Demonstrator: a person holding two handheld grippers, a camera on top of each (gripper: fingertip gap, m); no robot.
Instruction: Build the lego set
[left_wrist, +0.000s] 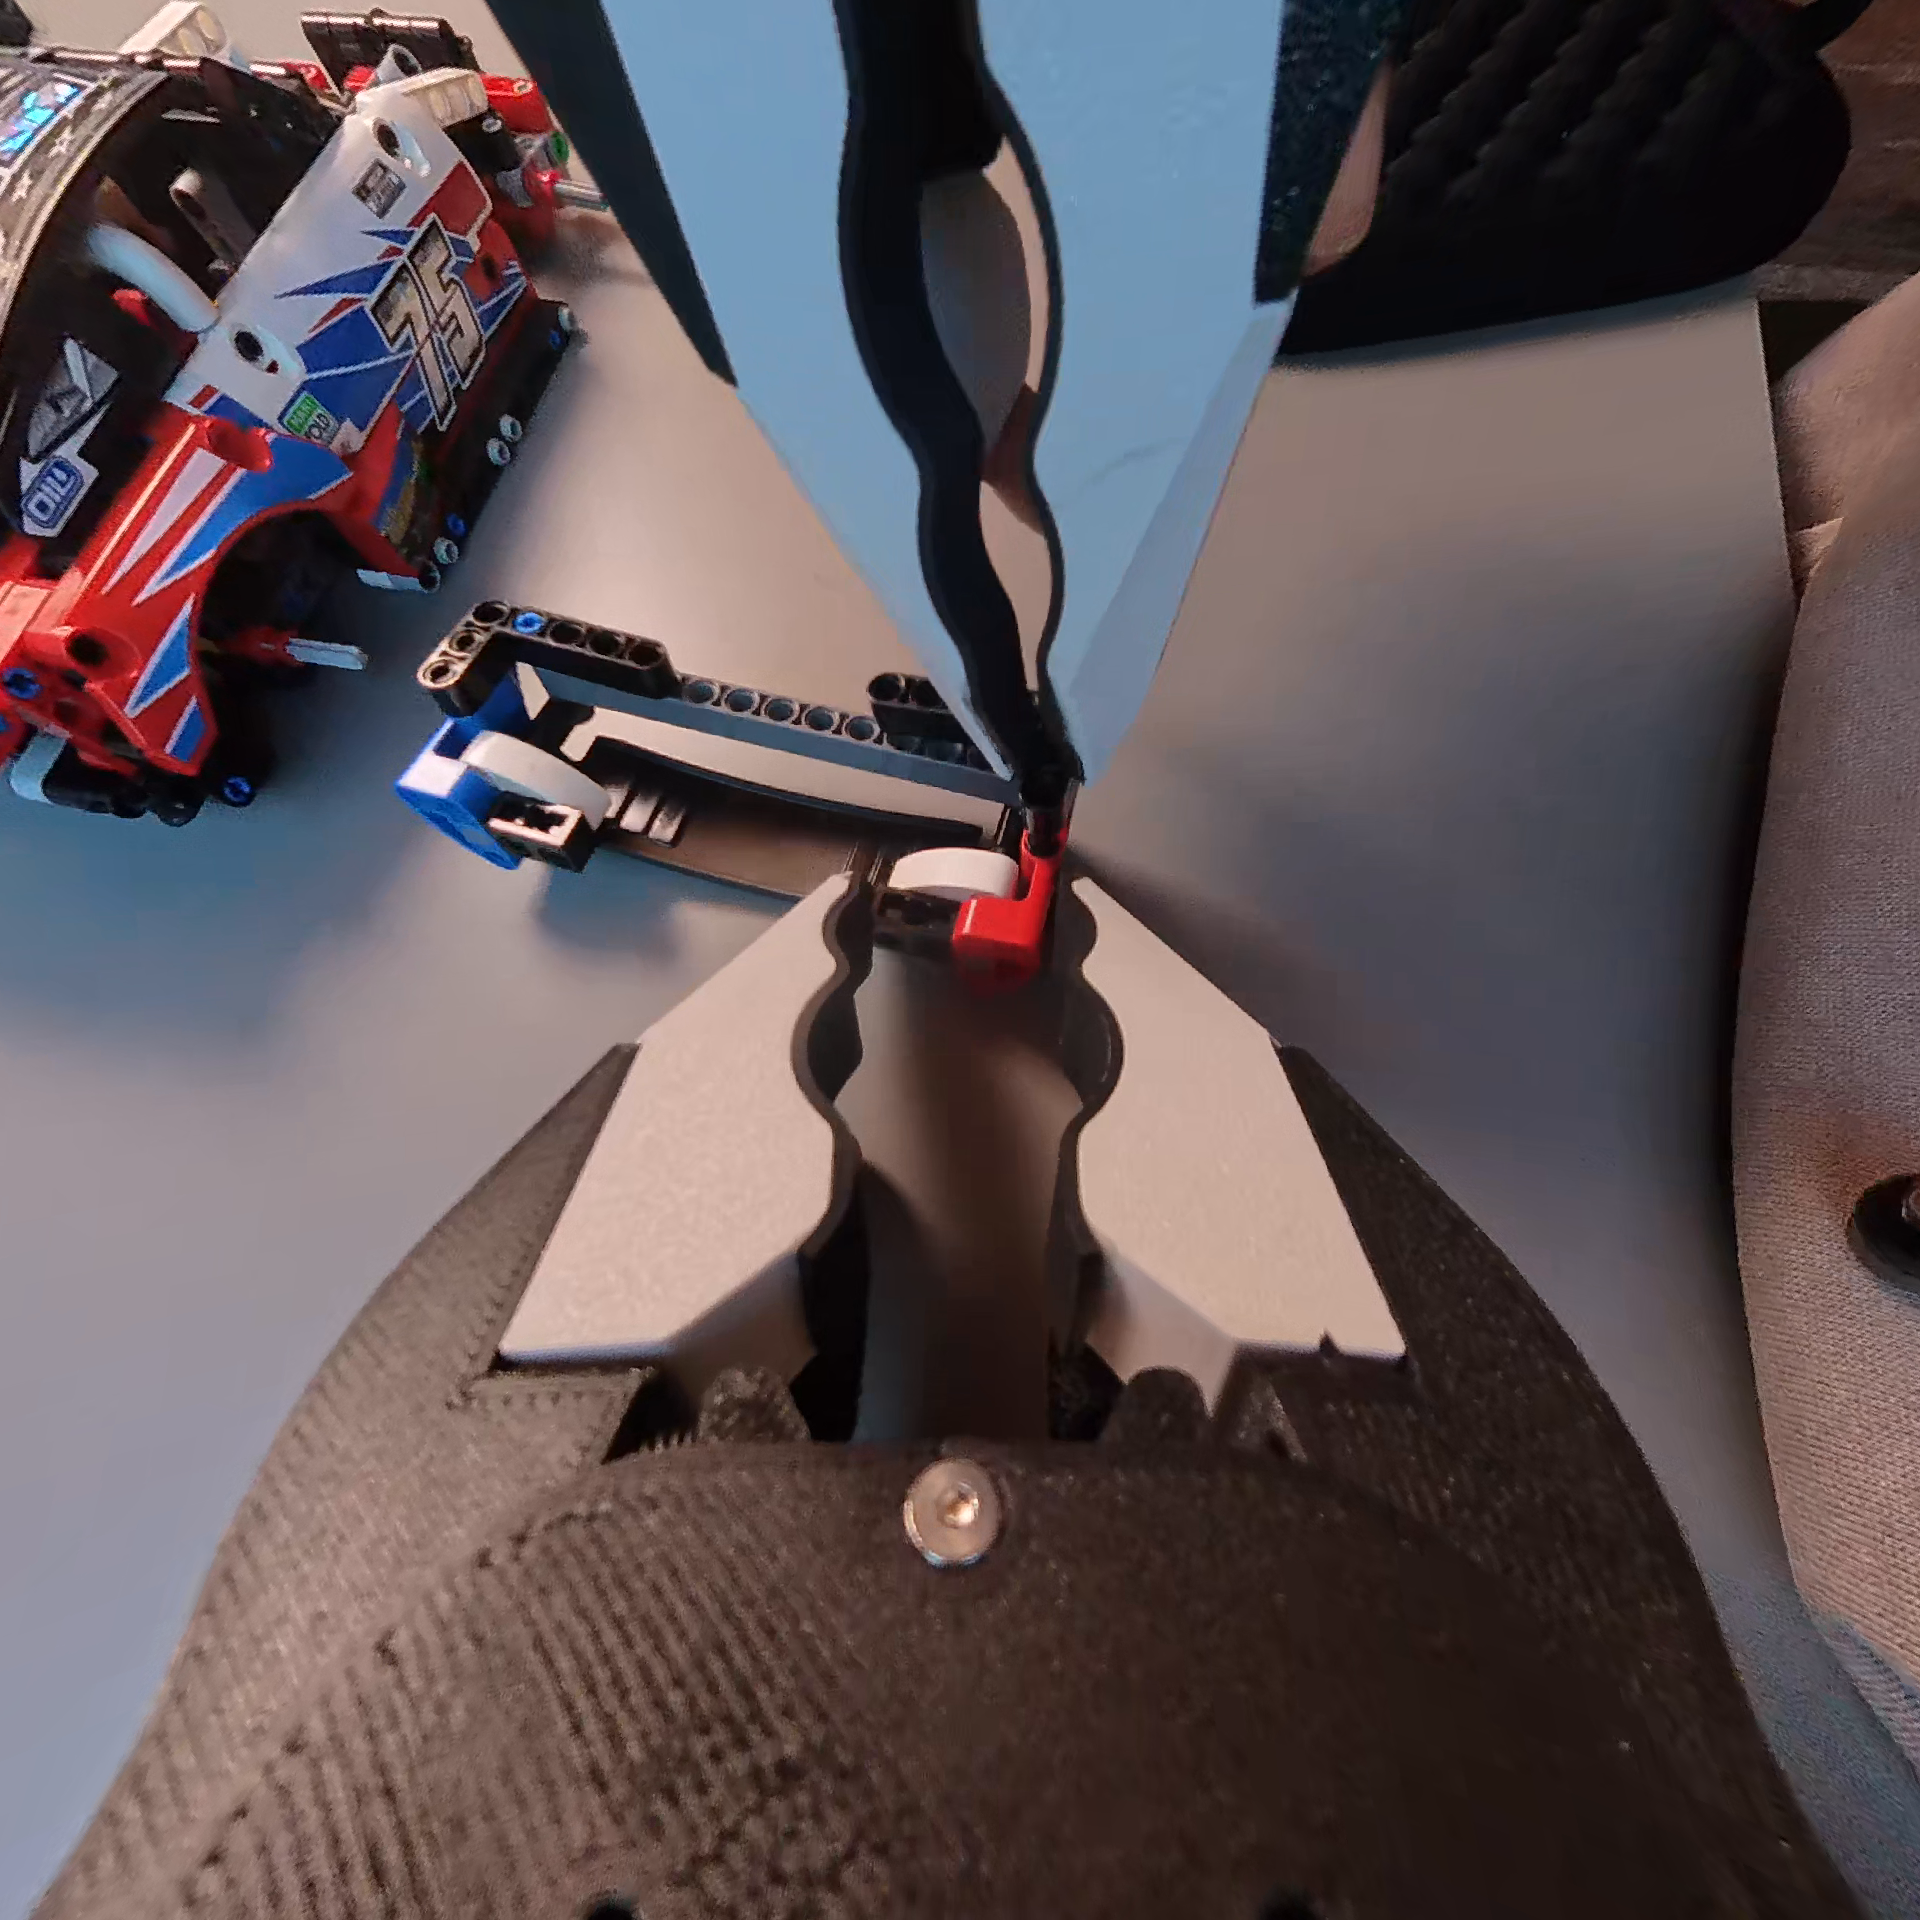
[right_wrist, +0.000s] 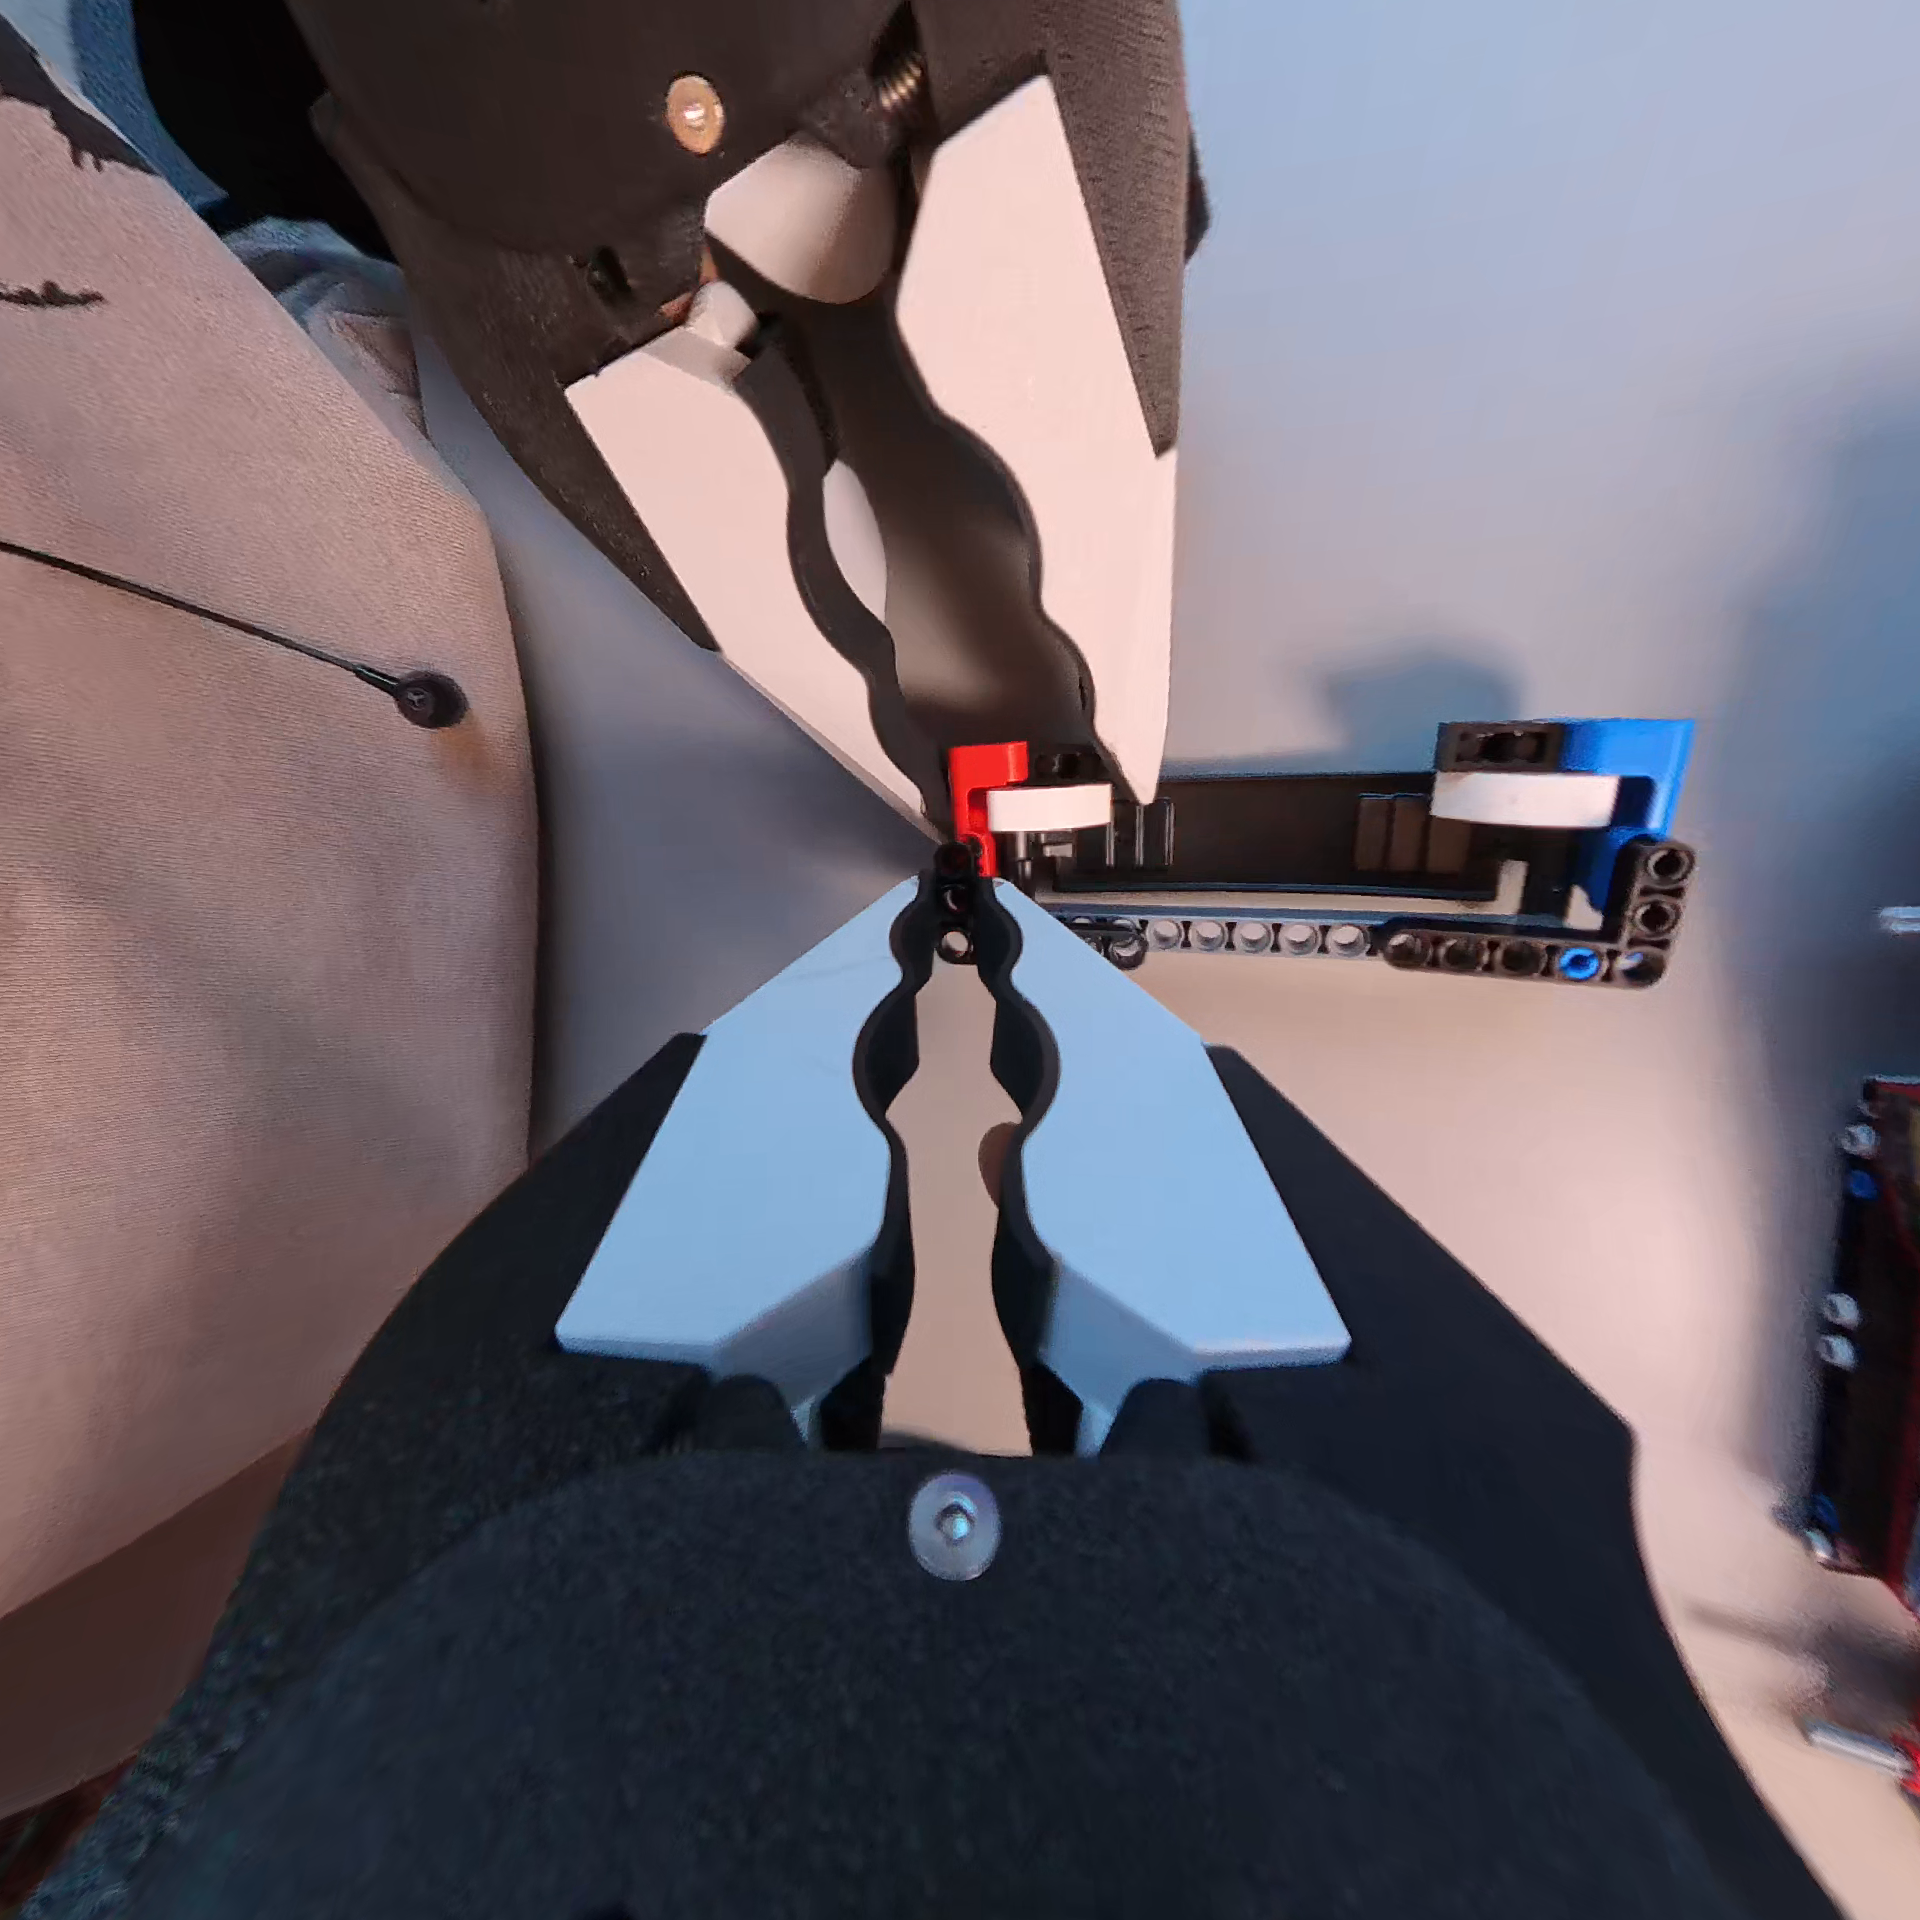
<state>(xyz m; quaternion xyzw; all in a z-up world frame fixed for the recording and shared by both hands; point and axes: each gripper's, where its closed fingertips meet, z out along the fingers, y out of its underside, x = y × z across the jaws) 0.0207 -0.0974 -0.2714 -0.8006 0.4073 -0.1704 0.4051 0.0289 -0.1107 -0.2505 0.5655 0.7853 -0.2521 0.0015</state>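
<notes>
Worktop (left_wrist: 312, 1091): pale grey, carrying all items below.
Race-car model (left_wrist: 239, 416): red, white and blue, stickered, at far left of left wrist view; edge only at right border of right wrist view (right_wrist: 1881, 1330).
Black frame assembly (left_wrist: 748, 769) (right_wrist: 1299, 883): long, flat on worktop between car and grippers; grey holed beam along one side, blue block with white wheel-like piece (left_wrist: 488, 790) at far end, red connector (left_wrist: 1003, 925) (right_wrist: 982, 790) at near end.
Left hand-held gripper (left_wrist: 961, 914) (right_wrist: 1023, 779): fingers apart, straddling red connector and adjoining white piece; contact uncertain.
Right hand-held gripper (right_wrist: 956, 914) (left_wrist: 1044, 790): fingers nearly together, clamped on small black pin piece (right_wrist: 954, 914), tip at red connector.
Grey fabric (right_wrist: 208, 831): beside worktop edge.
</notes>
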